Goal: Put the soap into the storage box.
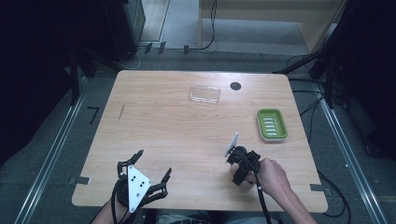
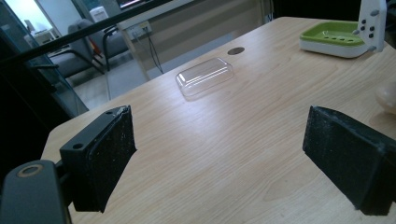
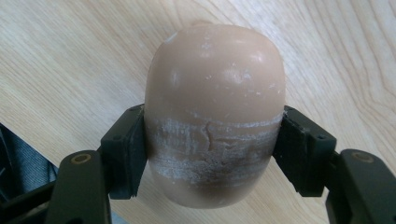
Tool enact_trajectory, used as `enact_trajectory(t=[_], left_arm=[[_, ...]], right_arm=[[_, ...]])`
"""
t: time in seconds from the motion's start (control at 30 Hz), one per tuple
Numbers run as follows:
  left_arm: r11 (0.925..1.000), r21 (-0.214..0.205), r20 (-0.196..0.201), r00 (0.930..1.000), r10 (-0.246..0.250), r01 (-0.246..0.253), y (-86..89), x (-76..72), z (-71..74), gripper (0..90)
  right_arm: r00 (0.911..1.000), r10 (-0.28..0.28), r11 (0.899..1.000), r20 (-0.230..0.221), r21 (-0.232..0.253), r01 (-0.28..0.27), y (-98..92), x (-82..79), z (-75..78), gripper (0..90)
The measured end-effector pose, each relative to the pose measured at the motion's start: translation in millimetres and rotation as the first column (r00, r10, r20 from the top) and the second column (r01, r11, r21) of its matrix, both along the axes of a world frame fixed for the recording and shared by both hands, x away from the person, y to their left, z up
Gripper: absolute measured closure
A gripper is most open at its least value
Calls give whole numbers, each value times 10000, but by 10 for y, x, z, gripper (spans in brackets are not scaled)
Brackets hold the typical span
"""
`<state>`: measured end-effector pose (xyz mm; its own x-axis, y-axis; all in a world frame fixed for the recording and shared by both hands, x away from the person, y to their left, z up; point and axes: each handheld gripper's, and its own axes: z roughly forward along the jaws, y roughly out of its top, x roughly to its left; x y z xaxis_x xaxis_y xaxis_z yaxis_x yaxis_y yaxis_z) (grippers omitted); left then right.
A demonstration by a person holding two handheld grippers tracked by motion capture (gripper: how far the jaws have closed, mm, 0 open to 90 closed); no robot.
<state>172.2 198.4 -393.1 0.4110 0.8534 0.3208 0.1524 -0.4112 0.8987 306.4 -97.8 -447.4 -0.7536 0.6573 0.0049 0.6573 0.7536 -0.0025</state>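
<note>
A tan soap bar (image 3: 215,112) is pinched across its width between the jaws of the right gripper (image 1: 241,163), low over the near right of the table (image 1: 168,130). The green soap dish (image 1: 272,124) lies farther off and slightly right (long axis running near to far), so it is judged the likely destination. The left gripper (image 1: 142,179) is held spread and empty at the near left, well apart from the clear lid (image 1: 205,94) at the far middle

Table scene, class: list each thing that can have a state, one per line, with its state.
Soap bar: clamped between the right gripper's jaws, over the table.
Right gripper: shut on the soap bar.
Left gripper: open, holding nothing.
Green soap dish: uncovered, nothing in it.
Clear lid: off the dish, lying apart on the table.
</note>
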Motion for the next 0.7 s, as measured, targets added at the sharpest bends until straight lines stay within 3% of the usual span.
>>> enact_trajectory(t=[0.7], left_arm=[[10000, -40, 19, 10000, 3, -3, 4, -2, 2, 99]], right_arm=[[9936, -1126, 9936, 34, -1, 1126, -453, 155, 82, 334]])
